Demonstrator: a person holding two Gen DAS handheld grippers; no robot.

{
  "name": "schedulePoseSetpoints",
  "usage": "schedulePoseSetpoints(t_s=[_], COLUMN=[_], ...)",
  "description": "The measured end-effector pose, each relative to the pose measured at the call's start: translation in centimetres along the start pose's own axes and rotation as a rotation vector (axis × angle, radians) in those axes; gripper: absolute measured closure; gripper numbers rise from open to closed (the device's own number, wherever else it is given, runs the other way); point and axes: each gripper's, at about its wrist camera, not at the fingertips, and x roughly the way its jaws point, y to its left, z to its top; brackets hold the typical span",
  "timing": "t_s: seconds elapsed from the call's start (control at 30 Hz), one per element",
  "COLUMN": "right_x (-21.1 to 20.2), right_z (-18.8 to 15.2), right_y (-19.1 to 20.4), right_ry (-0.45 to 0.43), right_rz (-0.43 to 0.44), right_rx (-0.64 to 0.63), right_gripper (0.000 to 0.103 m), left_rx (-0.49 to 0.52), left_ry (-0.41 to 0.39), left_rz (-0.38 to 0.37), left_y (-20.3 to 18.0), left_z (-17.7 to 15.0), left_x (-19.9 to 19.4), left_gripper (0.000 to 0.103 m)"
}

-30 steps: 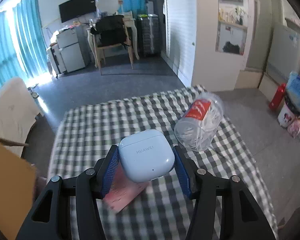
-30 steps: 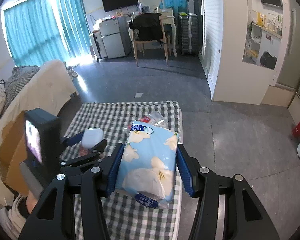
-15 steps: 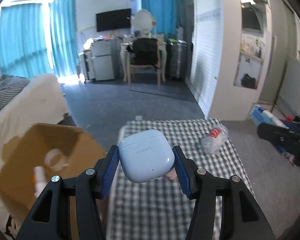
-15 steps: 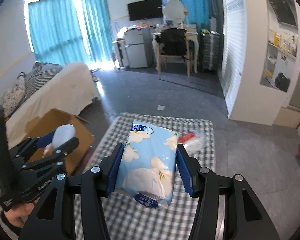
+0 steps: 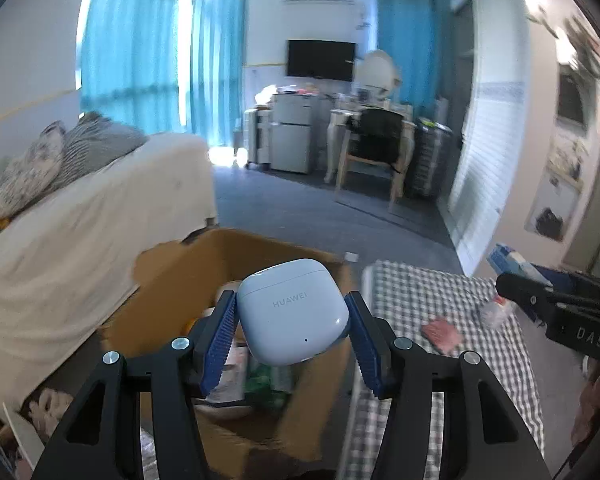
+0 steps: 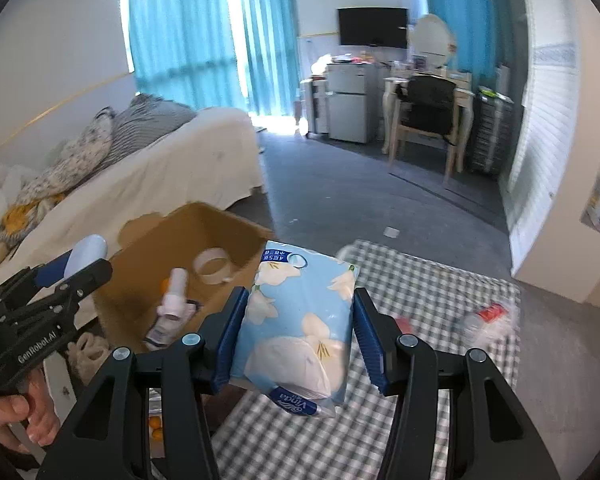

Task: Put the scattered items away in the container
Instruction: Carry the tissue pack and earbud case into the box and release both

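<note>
My left gripper (image 5: pixel 290 330) is shut on a pale blue earbud case (image 5: pixel 292 312) and hangs over the open cardboard box (image 5: pixel 172 280). In the right wrist view the same left gripper (image 6: pixel 70 270) shows at the left, above the box's near edge. My right gripper (image 6: pixel 296 328) is shut on a light blue tissue pack (image 6: pixel 300 320) with white flowers, held above the checked table (image 6: pixel 428 280) just right of the box (image 6: pixel 220 224). Inside the box lie a tape roll (image 6: pixel 211 266) and a white bottle (image 6: pixel 174 292).
A clear plastic jar with a red label (image 6: pixel 486 318) and a pink packet (image 5: pixel 440 330) lie on the checked cloth. A white-covered bed (image 6: pixel 160 176) stands left of the box. A chair and desk (image 6: pixel 428 116) are far back. A hand (image 6: pixel 16 420) grips the left tool.
Both grippers swung left from over the table towards the cardboard box, each keeping its load. The left one now hangs over the box; the jar has slid to the right of the views.
</note>
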Motion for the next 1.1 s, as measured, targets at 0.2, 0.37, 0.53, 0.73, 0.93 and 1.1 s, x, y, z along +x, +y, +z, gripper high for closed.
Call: schedulePoseSetpoints(t_s=[0.2, 0.37, 0.53, 0.73, 0.93, 1.1], right_x=[3.8, 8.2, 12.5, 17.4, 19.4, 18.9], right_z=[1.1, 1.7, 1.5, 0.2, -1.0, -0.7], right_y=[4.0, 7.7, 10.4, 12.5, 13.1, 13.0], right_ry=[0.027, 0.068, 0.118, 0.19, 0.217, 0.177], right_rz=[0.058, 0.104, 0.127, 0.154, 0.14, 0.114], right_rx=[-0.024, -0.084, -0.131, -0.153, -0.17, -0.169], right_gripper=[0.051, 0.051, 0.051, 0.05, 0.043, 0.014], left_rx=[-0.078, -0.104, -0.118, -0.137, -0.15, -0.149], left_ry=[-0.01, -0.006, 0.007, 0.021, 0.028, 0.028], left_rz=[0.077, 0.099, 0.126, 0.159, 0.179, 0.176], left_y=[5.7, 8.1, 10.3, 12.3, 13.4, 13.5], left_z=[-0.2, -0.3, -0.8, -1.0, -1.2, -1.1], left_x=[-0.3, 0.3, 1.0, 2.1, 2.6, 2.7], left_gripper=[0.048, 0.048, 0.048, 0.048, 0.048, 0.048])
